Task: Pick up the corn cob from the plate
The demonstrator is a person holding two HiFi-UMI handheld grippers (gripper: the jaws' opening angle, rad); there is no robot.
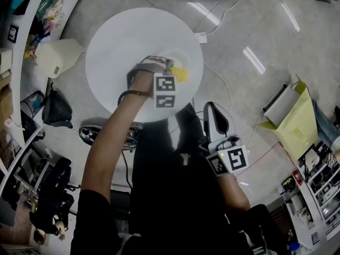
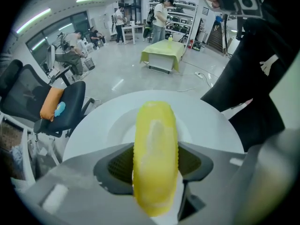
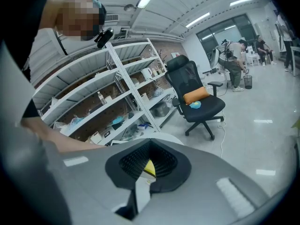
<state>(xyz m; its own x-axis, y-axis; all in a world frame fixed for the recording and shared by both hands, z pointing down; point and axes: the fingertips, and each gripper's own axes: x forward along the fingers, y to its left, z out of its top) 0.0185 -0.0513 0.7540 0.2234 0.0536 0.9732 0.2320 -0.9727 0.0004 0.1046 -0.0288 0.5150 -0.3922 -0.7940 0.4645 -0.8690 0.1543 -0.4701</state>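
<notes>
A yellow corn cob (image 1: 180, 74) is over the white plate (image 1: 171, 56) on the round white table (image 1: 117, 47). My left gripper (image 1: 175, 71) points steeply down at it. In the left gripper view the corn cob (image 2: 155, 149) stands lengthwise between the two dark pads, which press on both its sides, with the plate (image 2: 117, 125) beneath. Whether it still touches the plate I cannot tell. My right gripper (image 1: 215, 116) hangs off the table near the person's body, its jaws together and holding nothing. In the right gripper view a bit of the corn cob (image 3: 149, 168) shows through the slit.
A cream container (image 1: 56, 54) and a black bag (image 1: 56, 109) are on the floor left of the table. A yellow-covered stand (image 1: 297, 121) is at the right. Cables run over the floor. An office chair (image 2: 61, 107) and shelves (image 3: 108, 102) stand nearby.
</notes>
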